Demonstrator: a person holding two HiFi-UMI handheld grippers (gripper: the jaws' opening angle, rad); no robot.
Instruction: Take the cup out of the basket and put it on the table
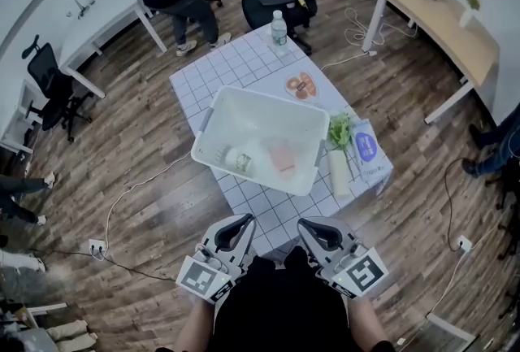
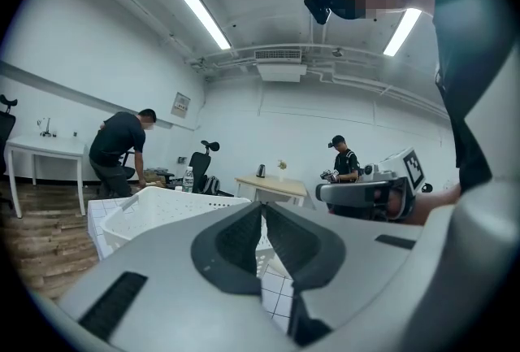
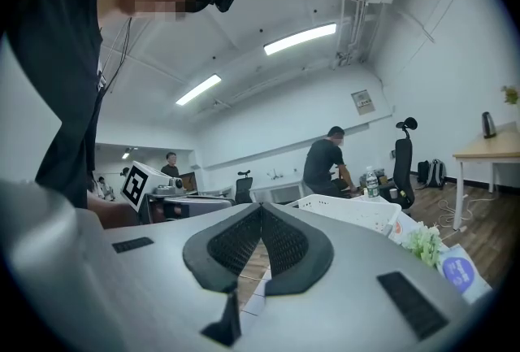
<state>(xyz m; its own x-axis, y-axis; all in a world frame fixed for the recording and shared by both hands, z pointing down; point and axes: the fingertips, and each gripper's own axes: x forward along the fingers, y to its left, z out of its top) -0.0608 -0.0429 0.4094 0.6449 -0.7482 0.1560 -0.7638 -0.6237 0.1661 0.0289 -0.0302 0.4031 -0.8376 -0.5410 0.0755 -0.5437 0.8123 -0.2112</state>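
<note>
The left tool (image 1: 246, 220) and right tool (image 1: 306, 223) are hovering pressed together and empty before the white basket (image 1: 244, 93) ahead, apparently readying for its cup (image 1: 237, 160).

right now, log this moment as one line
left tongs: shut, empty | right tongs: shut, empty | cup: in basket, not yet lifted | both tongs: at near edge of table, short of basket
</note>
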